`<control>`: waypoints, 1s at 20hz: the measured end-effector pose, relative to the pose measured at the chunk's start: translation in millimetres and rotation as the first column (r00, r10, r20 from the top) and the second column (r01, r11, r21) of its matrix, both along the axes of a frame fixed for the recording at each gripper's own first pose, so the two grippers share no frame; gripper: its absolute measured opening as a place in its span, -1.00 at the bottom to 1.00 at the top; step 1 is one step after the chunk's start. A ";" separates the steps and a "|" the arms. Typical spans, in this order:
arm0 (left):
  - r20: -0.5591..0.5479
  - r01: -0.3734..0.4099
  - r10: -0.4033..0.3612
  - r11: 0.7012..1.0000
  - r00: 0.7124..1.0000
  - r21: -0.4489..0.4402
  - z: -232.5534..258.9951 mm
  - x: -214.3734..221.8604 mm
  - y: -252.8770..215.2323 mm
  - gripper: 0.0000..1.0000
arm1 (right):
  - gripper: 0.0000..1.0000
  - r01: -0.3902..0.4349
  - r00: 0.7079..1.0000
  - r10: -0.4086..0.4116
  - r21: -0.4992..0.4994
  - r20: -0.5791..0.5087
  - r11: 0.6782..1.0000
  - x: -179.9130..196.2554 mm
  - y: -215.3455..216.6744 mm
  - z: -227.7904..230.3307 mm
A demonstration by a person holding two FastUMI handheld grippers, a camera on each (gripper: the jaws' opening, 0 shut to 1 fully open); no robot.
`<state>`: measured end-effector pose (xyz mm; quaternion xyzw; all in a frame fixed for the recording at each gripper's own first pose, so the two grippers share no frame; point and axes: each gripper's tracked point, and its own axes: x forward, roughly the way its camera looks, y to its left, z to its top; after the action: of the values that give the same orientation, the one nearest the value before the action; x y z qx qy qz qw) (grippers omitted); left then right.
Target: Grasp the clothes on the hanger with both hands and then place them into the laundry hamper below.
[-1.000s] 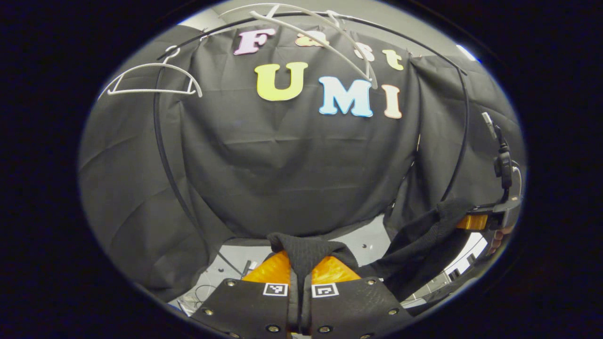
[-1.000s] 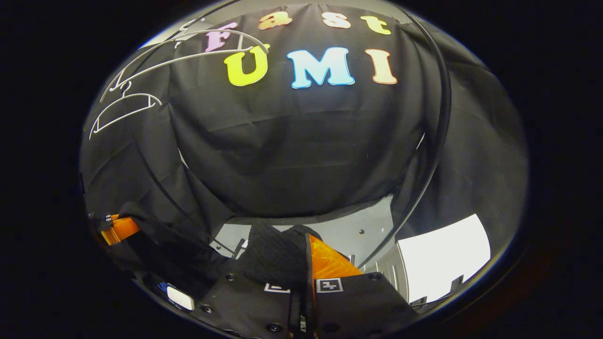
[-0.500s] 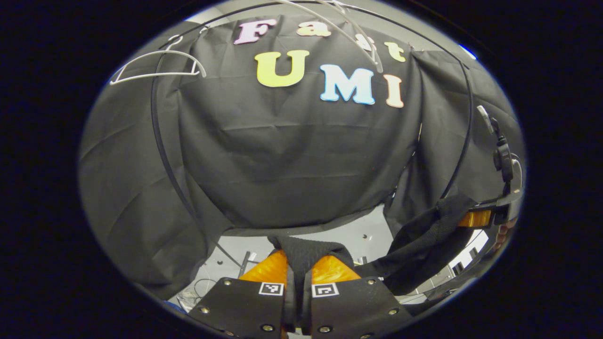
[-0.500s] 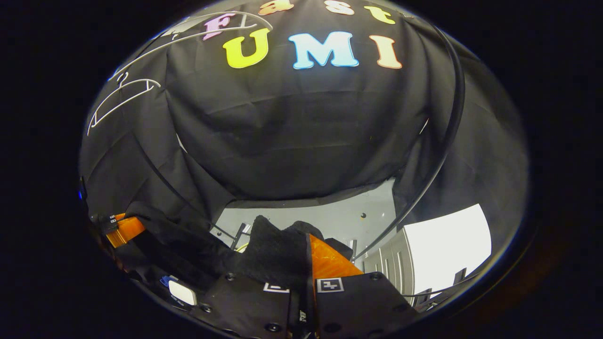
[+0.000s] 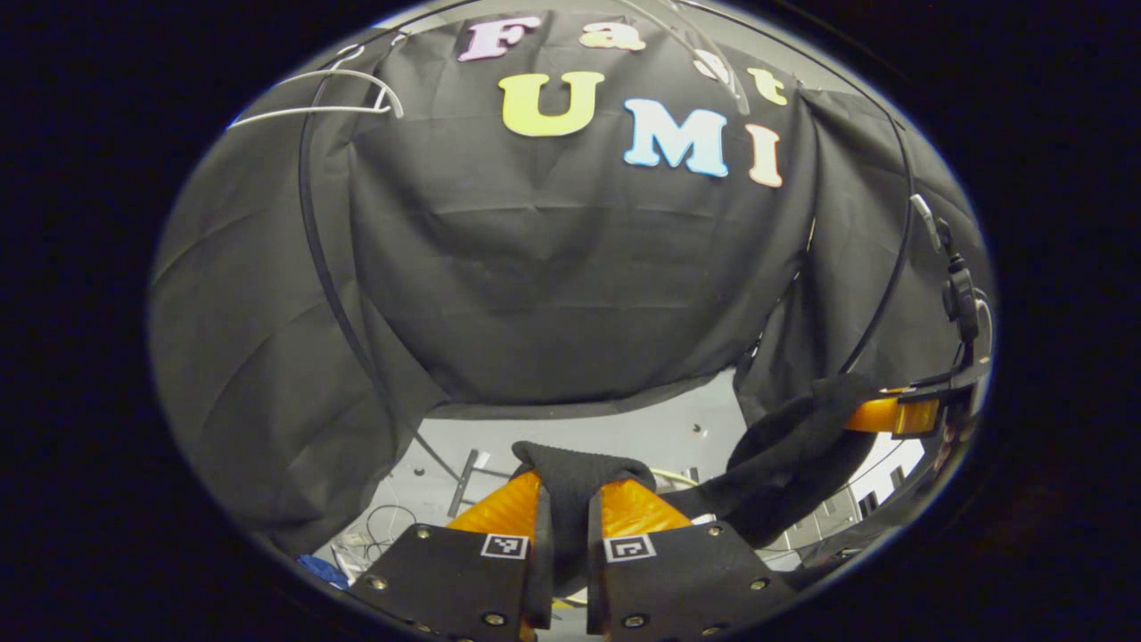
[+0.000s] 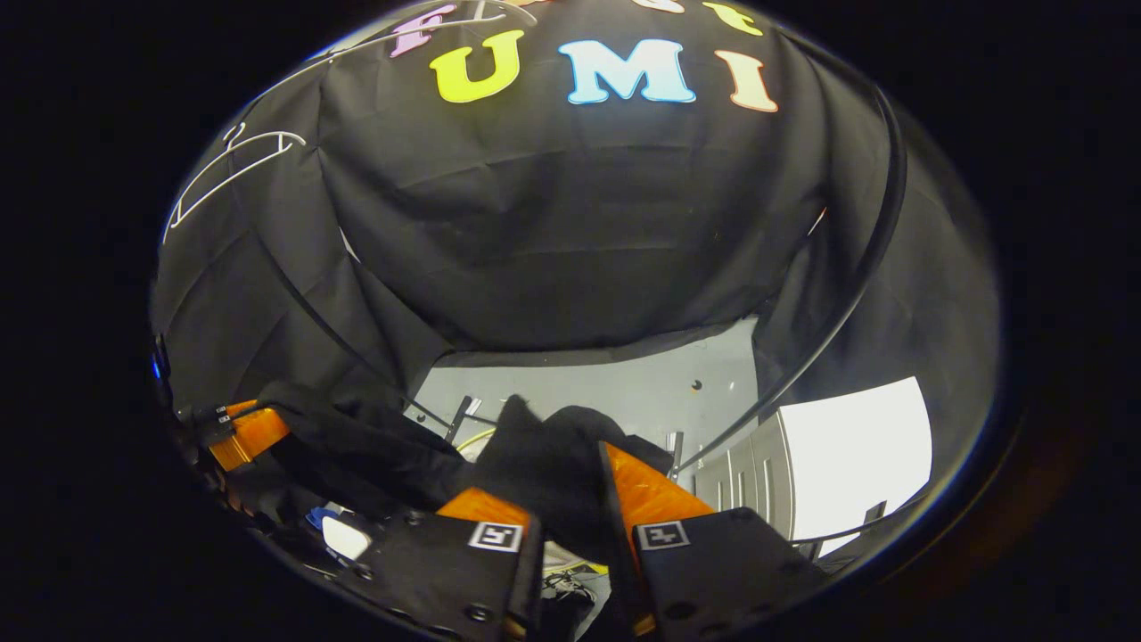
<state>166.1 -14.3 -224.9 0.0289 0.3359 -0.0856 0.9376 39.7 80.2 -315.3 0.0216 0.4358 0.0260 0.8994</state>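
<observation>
Left gripper [image 5: 570, 495]: fingers closed on a fold of the black garment [image 5: 784, 446] at 6 o'clock in the left gripper view. Right gripper [image 6: 570, 499]: fingers clamped on the same garment at 6 o'clock in the right gripper view. Garment hung between both grippers. White hangers [image 5: 321, 94]: bare, at 11 o'clock. Grey floor [image 6: 606, 392]: beneath.

Floor's a pale grey floor [image 5: 615, 432] below the black cloth. Some loose cables [image 5: 379, 526] lie on it.
</observation>
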 end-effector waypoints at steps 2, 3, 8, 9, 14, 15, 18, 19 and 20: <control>-0.029 0.012 -0.012 1.000 0.999 -0.002 -6.5 -4.4 -2.9 -0.40 | 0.07 -0.006 1.000 0.006 0.012 0.012 1.000 -0.8 4.3 5.6; -0.019 0.017 -0.017 1.000 1.000 -0.006 -2.7 -5.5 -5.5 -0.15 | 0.10 -0.008 1.000 0.008 0.011 0.017 1.000 -0.1 3.6 8.8; 0.012 0.004 -0.004 1.000 1.000 0.012 -2.3 -5.9 1.8 0.80 | 0.67 -0.010 0.999 0.009 0.016 0.043 1.000 -12.4 2.8 13.7; 0.014 -0.004 0.004 1.000 1.000 0.005 -0.2 -5.8 0.4 0.86 | 0.99 -0.004 0.999 0.003 0.011 0.048 1.000 -14.5 -0.3 15.7; 0.010 -0.038 0.038 0.999 0.999 -0.002 9.1 -28.5 -3.5 0.85 | 0.96 0.024 0.995 -0.023 -0.005 0.100 1.000 -23.6 -23.8 31.9; 0.010 -0.040 0.040 0.999 0.999 0.006 11.1 -32.0 -4.6 0.85 | 0.96 0.031 0.993 -0.030 -0.008 0.114 0.999 -22.6 -31.3 36.8; 0.034 -0.055 0.054 0.998 0.998 0.043 27.6 -43.4 -9.9 0.85 | 0.96 0.039 0.987 -0.037 -0.015 0.156 0.999 -26.1 -54.4 48.3; 0.052 -0.064 0.061 0.996 0.997 0.054 38.0 -44.3 -14.4 0.85 | 0.96 0.038 0.985 -0.035 -0.018 0.169 0.999 -27.5 -63.9 52.4; 0.069 -0.077 0.073 0.995 0.995 0.062 49.5 -47.2 -17.9 0.85 | 0.96 0.037 0.982 -0.033 -0.019 0.185 0.999 -30.0 -73.1 56.3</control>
<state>118.9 -32.2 -175.4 0.0495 0.3078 -0.0384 0.9494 9.6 7.1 -259.0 0.0167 0.3506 0.0073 0.9364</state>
